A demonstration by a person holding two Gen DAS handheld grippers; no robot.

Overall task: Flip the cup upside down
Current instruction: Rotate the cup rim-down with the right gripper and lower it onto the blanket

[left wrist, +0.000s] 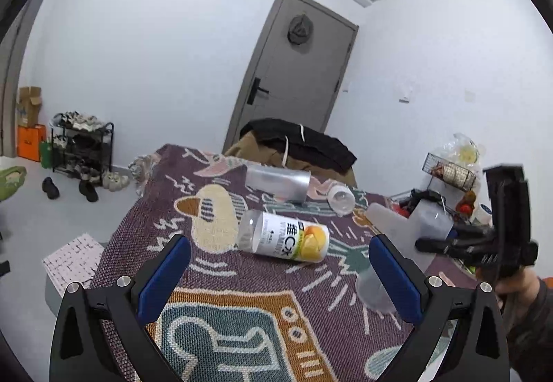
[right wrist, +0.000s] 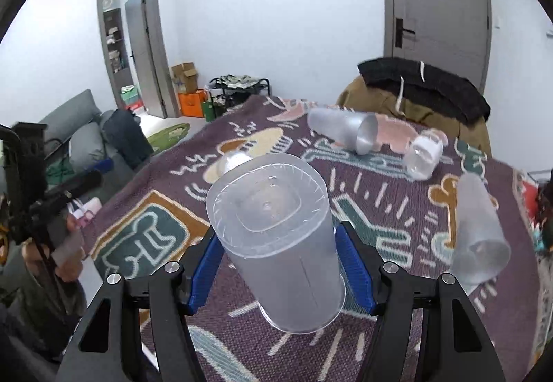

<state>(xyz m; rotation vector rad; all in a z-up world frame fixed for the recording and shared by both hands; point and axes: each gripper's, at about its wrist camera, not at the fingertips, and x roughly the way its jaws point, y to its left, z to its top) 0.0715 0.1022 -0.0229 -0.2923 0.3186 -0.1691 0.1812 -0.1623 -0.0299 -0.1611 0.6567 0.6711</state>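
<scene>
Right gripper [right wrist: 281, 266] clamps frosted cup [right wrist: 276, 237] mid-body, base toward lens, above patterned blanket [right wrist: 145, 244]. Cup looks light, thin-walled, slippery; squeeze gently near stiffer rim. Left gripper [left wrist: 280, 264] spread wide, empty; labelled bottle [left wrist: 283, 237] at 12 o'clock.

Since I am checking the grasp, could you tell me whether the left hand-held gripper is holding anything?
No, the left hand-held gripper is open with nothing between its blue pads; the orange-labelled bottle lies on the blanket beyond it.
</scene>
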